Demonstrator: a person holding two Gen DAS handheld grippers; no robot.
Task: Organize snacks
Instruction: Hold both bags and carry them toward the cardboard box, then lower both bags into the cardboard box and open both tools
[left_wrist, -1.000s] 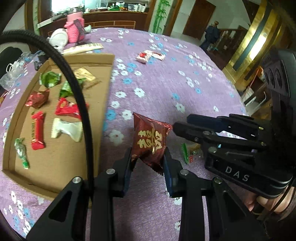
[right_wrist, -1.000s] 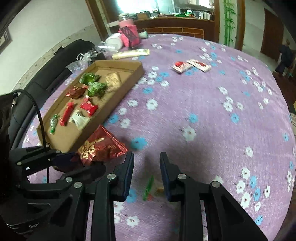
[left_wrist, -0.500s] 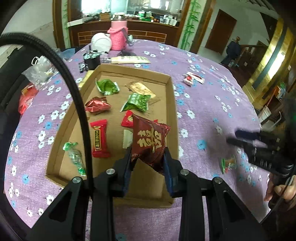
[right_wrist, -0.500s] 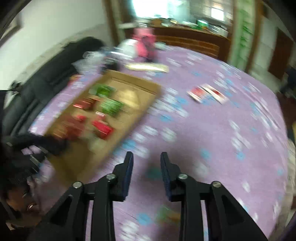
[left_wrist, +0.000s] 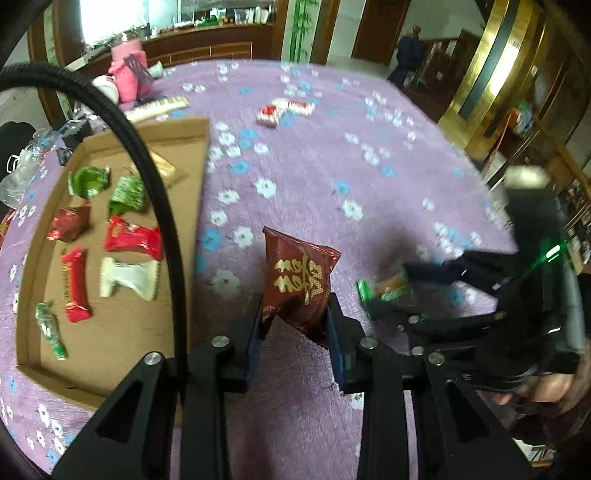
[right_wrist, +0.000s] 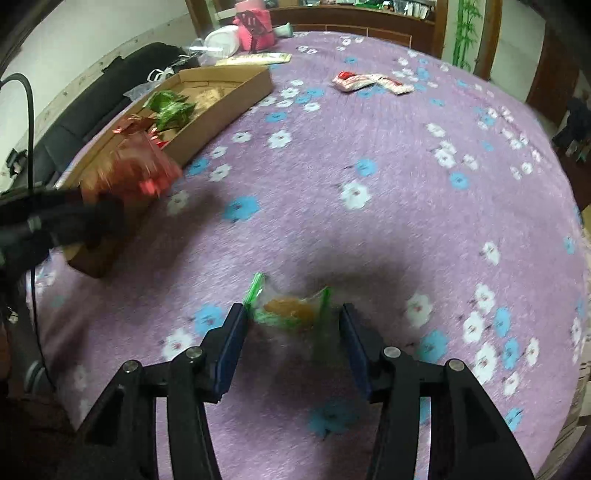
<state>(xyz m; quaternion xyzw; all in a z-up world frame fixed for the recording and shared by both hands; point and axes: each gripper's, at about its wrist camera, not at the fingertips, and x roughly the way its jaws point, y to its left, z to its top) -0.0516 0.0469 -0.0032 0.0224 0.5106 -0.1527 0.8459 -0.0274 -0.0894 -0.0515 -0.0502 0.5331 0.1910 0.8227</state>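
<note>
Gripping maroon packet (left_wrist: 300, 284), left gripper (left_wrist: 295, 325); right gripper (right_wrist: 293, 343) fingers spread around green-ended candy (right_wrist: 291, 306).

table cover: purple cloth printed with white and blue flowers (left_wrist: 369, 177), spread over the whole round table
pink item: pink quilted bag-like thing (right_wrist: 255, 31) at the table's far edge, just beside a white round container (right_wrist: 221, 37)
cable: black ribbed hose (left_wrist: 147, 177), arching across the left wrist view
seat: black sofa (right_wrist: 110, 88), beside the table
background: dark wooden sideboard (left_wrist: 207, 46); green bamboo decoration (right_wrist: 463, 33); gold pillar (left_wrist: 495, 70)
</note>
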